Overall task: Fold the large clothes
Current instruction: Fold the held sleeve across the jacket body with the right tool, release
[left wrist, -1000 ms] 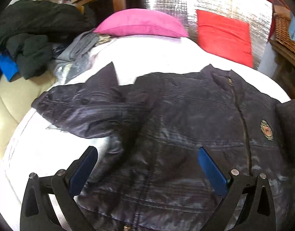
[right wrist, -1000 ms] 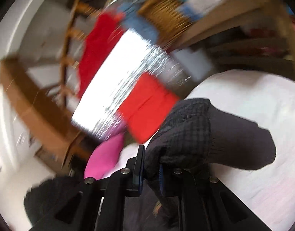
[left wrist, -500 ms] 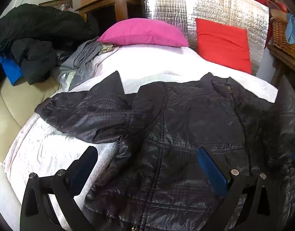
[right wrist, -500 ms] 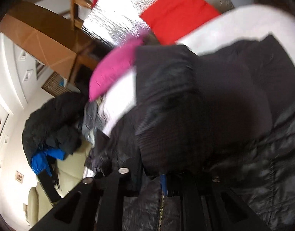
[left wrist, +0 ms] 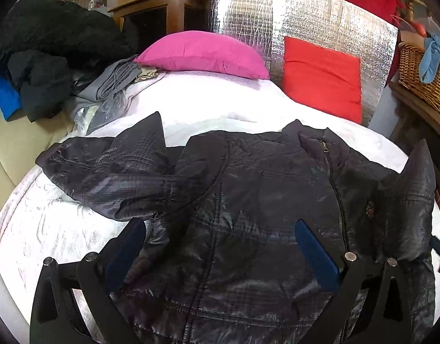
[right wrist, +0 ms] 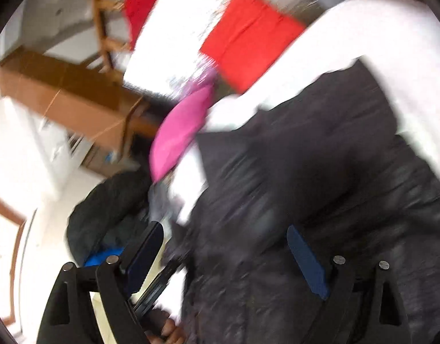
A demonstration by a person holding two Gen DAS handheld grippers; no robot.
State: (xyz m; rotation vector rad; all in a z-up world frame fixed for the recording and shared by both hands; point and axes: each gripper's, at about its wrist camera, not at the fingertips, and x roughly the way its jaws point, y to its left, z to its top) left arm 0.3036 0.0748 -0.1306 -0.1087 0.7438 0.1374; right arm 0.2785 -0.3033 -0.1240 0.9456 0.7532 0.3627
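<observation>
A black quilted jacket (left wrist: 263, 200) lies front up on the white bed (left wrist: 205, 100), its zip (left wrist: 332, 177) closed. One sleeve (left wrist: 105, 172) stretches out to the left. The other sleeve (left wrist: 412, 197) lies folded over the jacket's right front. My left gripper (left wrist: 220, 243) hovers open over the lower chest, nothing between its blue pads (left wrist: 314, 252). In the blurred right wrist view my right gripper (right wrist: 225, 258) is opening its jaws wide over the jacket (right wrist: 306, 172). Its pads (right wrist: 306, 261) press on no cloth.
A pink pillow (left wrist: 202, 54), a red cushion (left wrist: 320, 80) and a silver foil panel (left wrist: 306, 17) stand at the bed's head. Dark clothes (left wrist: 48, 57) are piled on a beige seat at the left. A wicker basket (left wrist: 420, 77) sits at the right. A person's fingers (right wrist: 168, 329) show low down.
My right gripper held the sleeve's cuff, swung it down over the jacket's right front and let go, jaws spreading wide. The left gripper stayed open and nearly still.
</observation>
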